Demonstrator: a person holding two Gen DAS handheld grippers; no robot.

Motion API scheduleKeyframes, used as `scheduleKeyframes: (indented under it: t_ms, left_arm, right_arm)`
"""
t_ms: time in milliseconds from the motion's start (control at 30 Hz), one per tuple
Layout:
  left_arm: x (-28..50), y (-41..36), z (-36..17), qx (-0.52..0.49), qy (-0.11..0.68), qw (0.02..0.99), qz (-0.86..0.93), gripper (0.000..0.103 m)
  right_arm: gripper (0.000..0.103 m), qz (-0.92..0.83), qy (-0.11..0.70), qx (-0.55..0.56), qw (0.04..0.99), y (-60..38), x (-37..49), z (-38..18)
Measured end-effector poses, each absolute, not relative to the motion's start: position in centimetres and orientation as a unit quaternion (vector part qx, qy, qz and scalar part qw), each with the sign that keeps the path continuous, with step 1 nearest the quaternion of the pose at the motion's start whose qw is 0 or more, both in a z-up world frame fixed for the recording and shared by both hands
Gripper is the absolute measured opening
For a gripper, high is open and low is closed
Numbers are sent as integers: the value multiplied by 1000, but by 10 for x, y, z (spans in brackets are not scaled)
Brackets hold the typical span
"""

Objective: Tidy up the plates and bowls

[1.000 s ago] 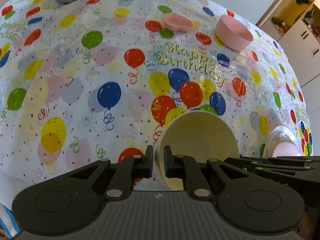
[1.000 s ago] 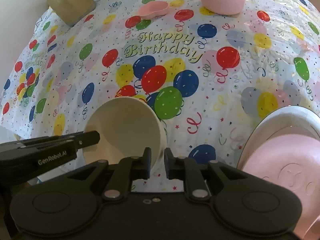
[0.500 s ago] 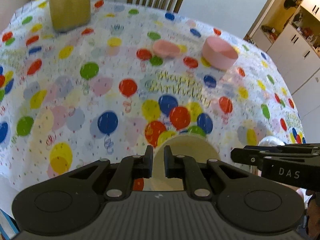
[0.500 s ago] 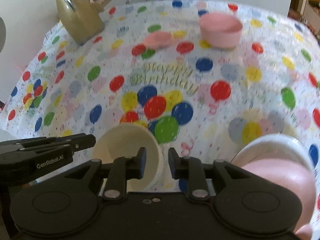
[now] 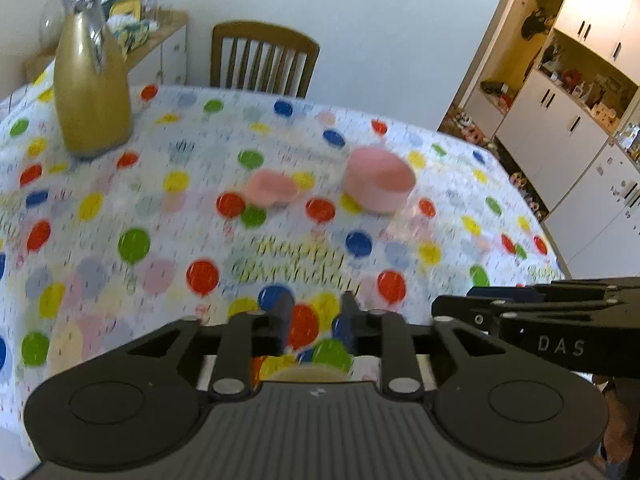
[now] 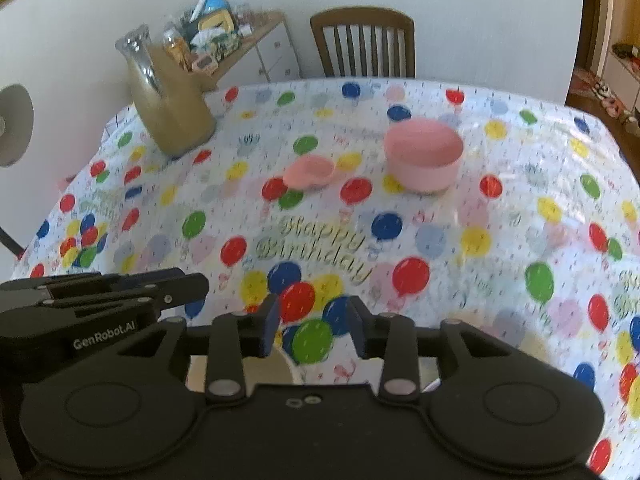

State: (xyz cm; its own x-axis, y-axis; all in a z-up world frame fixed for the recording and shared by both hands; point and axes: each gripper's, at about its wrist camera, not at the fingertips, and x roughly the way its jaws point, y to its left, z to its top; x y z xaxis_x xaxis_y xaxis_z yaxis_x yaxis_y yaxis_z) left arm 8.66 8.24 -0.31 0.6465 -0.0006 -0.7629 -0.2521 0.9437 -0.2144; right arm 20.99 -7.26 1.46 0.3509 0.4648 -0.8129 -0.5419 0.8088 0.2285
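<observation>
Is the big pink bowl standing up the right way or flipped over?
Right way up. The big pink bowl sits on the tablecloth with its open rim facing up, so its inside wall shows.

A cream bowl (image 5: 306, 374) shows only as a thin curved sliver above the left claw's body; the rest is hidden. In the right wrist view the same bowl (image 6: 276, 368) is mostly covered by the right claw's frame. The balloon-print cloth on the desk (image 5: 120, 240) is motion-blurred, its lettering (image 5: 296, 264) unreadable in the left view. Clutter on the far side cabinet (image 6: 212, 46) is too small to identify
</observation>
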Motion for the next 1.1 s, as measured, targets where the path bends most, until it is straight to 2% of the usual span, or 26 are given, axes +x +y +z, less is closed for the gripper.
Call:
scheduleKeyframes:
  t_ms: [33, 67, 100, 267, 433, 533, 633, 700, 1100]
  left_arm:
    - [90, 82, 0, -151, 411, 896, 72, 46]
    - [94, 81, 3, -148, 406, 899, 75, 62]
    - [98, 80, 6, -144, 399, 902, 80, 67]
    - [123, 79, 10, -140, 397, 904, 78, 67]
    - [150, 80, 6, -137, 401, 903, 72, 67]
    - [168, 81, 4, -133, 404, 902, 70, 68]
    - [186, 83, 2, -133, 403, 903, 71, 73]
    - [199, 86, 0, -137, 403, 902, 73, 80]
    - [299, 108, -25, -192, 429, 878, 88, 80]
  right_arm:
    - [40, 306, 477, -39, 823, -74, 213, 17]
    - [40, 307, 474, -38, 824, -75, 217, 19]
    - [42, 307, 471, -38, 826, -76, 221, 21]
    - [51, 306, 462, -29, 832, -82, 244, 26]
    - [73, 297, 450, -18, 842, -86, 272, 29]
    - [79, 291, 451, -9, 844, -87, 290, 28]
    - [83, 284, 451, -4, 846, -88, 311, 26]
    - [88, 279, 450, -1, 848, -88, 324, 25]
    - [88, 239, 468, 7, 850, -96, 413, -3]
